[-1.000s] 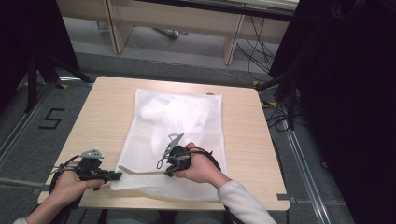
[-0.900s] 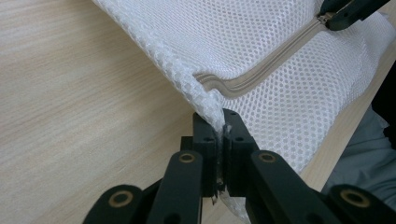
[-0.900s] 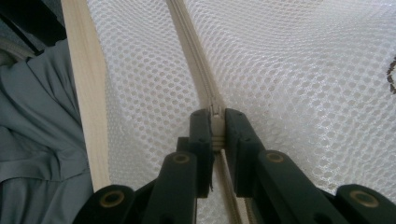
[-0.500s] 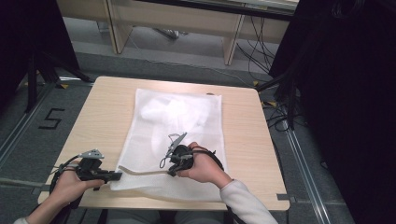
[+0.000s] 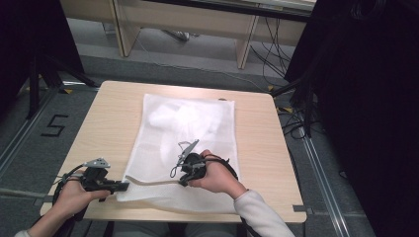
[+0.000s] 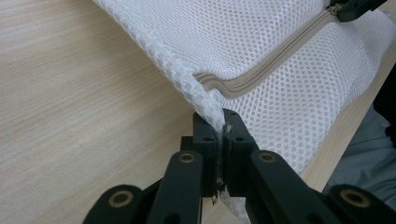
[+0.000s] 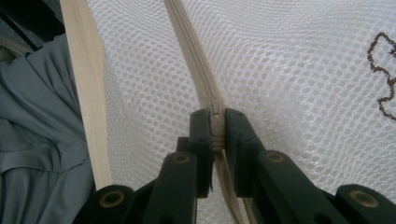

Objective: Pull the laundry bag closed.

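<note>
Item: white mesh laundry bag (image 5: 185, 143), lying flat on the wooden table (image 5: 99, 123), its near edge by the person's side; a paler bundle shows through the mesh toward the far end.
Zipper: beige zipper (image 6: 261, 74) runs along the near part of the bag, between the two grippers; it bows slightly upward in the high view.
Left gripper: left gripper (image 6: 222, 123) has its jaws closed tight on the bag's near left corner, a pinch of mesh squeezed between them; the corner is lifted a little off the table.
Right gripper: right gripper (image 7: 215, 119) has its jaws closed on the zipper's slider (image 7: 215, 112), the beige tape running away ahead of them.
Handling, judged: light, limp, no stiffness of its own; open mesh snags easily and stretches under pull; the cloth gathers unless held taut.
Where to hold, judged: the corner seam by the zipper's end as anchor; the slider for travel; pull along the tape's line, not across it.
Risk, judged: slack mesh may bunch ahead of the slider; a small slider may slip from the pads.
</note>
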Tool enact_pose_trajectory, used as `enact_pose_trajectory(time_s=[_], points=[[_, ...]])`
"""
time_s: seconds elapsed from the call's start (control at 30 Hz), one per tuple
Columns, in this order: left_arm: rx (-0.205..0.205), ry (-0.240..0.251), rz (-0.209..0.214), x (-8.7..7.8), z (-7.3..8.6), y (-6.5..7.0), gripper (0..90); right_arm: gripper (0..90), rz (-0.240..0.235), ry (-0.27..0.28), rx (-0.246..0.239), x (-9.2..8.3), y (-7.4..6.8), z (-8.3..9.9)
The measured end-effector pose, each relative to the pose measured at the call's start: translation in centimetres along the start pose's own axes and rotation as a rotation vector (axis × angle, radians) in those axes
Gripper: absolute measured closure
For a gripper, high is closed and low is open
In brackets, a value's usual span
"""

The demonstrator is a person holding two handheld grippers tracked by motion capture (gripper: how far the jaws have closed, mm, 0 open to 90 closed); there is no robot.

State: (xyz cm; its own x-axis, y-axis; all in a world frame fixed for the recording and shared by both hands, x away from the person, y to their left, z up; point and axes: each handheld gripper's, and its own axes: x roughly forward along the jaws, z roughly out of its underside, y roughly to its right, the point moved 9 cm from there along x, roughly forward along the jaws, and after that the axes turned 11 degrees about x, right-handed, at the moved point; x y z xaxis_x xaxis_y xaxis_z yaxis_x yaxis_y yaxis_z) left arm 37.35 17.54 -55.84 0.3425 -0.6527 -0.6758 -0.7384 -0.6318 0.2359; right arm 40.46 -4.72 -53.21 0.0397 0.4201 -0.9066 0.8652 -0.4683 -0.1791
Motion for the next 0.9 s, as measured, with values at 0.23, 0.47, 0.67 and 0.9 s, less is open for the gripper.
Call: enact_pose_trajectory(time_s=[0.23,0.47,0.67,0.9], points=[[-0.008,0.02,-0.009,0.15,-0.11,-0.01,85.4,82.7,-0.007,0.006,-0.012,-0.12,0.25,0.1],[-0.005,0.0,0.0,0.06,0.03,0.0,85.4,82.7,-0.011,0.004,-0.016,-0.23,0.16,0.12],[-0.006,0.001,0.0,0.08,0.03,-0.01,85.4,82.7,-0.003,-0.005,0.001,-0.29,0.28,0.41],[-0.006,0.0,-0.002,0.08,0.03,-0.03,85.4,82.7,-0.003,0.002,0.009,-0.42,0.47,0.6]])
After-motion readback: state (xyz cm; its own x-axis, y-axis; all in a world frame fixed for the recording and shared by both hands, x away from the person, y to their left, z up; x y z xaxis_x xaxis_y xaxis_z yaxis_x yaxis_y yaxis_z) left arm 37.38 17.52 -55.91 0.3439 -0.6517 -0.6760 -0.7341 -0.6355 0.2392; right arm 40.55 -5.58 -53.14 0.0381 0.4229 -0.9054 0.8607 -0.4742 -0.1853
